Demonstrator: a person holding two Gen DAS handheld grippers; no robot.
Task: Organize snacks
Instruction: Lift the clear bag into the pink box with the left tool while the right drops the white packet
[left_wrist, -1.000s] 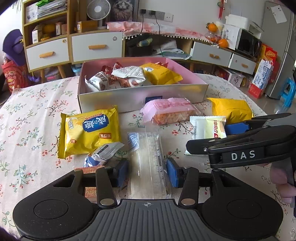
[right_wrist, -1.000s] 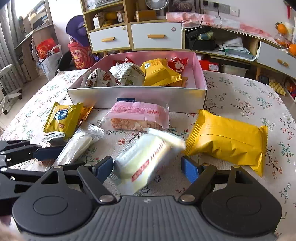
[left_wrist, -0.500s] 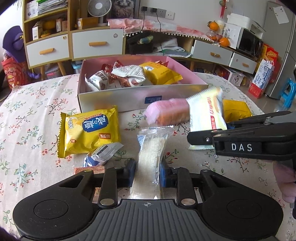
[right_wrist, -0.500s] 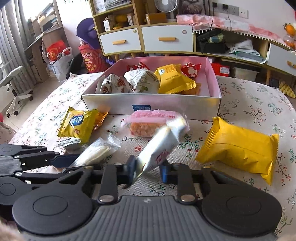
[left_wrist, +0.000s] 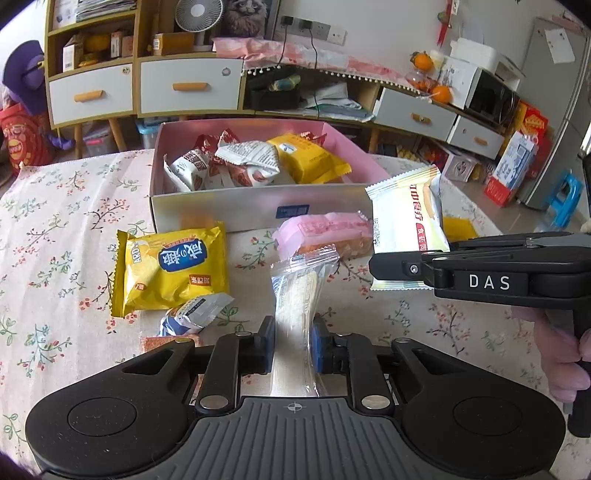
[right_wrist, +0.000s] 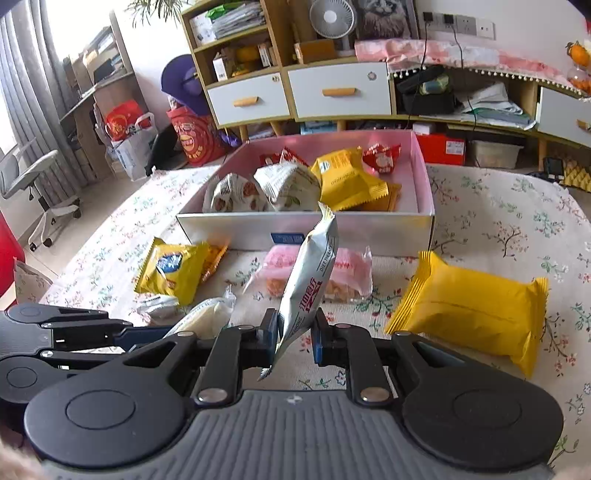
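A pink box (left_wrist: 258, 206) with several snack packets stands at the middle of the table; it also shows in the right wrist view (right_wrist: 369, 232). My left gripper (left_wrist: 293, 341) is shut on a clear snack packet (left_wrist: 299, 291) and holds it above the cloth. My right gripper (right_wrist: 294, 334) is shut on a white snack packet (right_wrist: 312, 273), lifted upright in front of the box; it also shows in the left wrist view (left_wrist: 406, 218). Loose on the table lie a yellow biscuit pack (left_wrist: 173, 269), a pink packet (left_wrist: 325, 232) and a plain yellow pack (right_wrist: 469, 306).
A small blue-white packet (left_wrist: 195, 314) and an orange wrapper (left_wrist: 159, 341) lie by my left gripper. The table has a floral cloth (left_wrist: 55, 258). Drawers and shelves (left_wrist: 184, 85) stand behind the table. An office chair (right_wrist: 33, 192) stands on the floor at the left.
Both grippers closed on their packets and lifted them. The white packet rose from the cloth and now stands upright before the box. The clear packet rose off the table.
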